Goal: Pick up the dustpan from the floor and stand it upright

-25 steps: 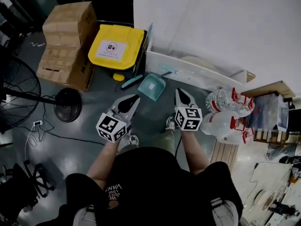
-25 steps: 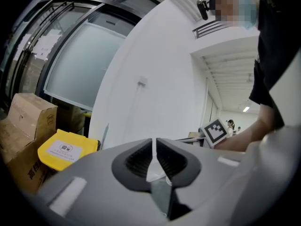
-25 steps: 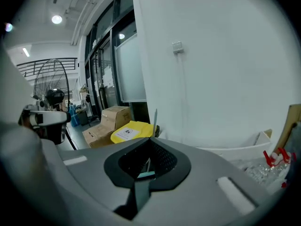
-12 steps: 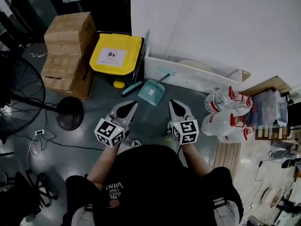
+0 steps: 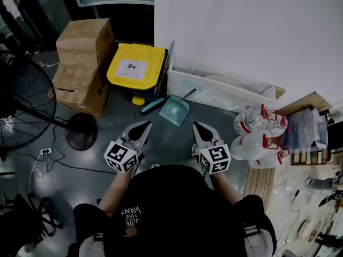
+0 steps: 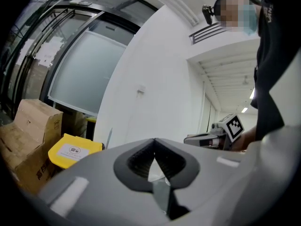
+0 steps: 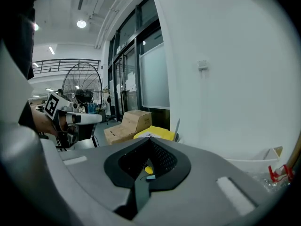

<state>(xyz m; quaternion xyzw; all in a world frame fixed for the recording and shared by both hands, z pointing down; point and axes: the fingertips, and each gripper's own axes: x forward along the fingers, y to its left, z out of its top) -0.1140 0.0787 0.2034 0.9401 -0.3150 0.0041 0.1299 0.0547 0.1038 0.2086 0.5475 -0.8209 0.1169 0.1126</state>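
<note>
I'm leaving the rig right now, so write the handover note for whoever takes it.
Left tool: shut, empty, held above the floor.
Right tool: shut, empty, likewise.
Dustpan: on the floor ahead of both tools, handle against the white ledge, teal brush beside it. Neither tool touches it.
Done: it seems propped on the ledge, though from above I can't be sure.
Left: check that it stands; if not, grip the handle and set it upright.

The fan [image 5: 21,106] was cut off at the head view's nine o'clock edge, and the yellow bin's label [image 5: 131,66] was too small to read. In the right gripper view, the right gripper [image 7: 150,140] hid all but a teal sliver [image 7: 150,177] of something on the floor.
</note>
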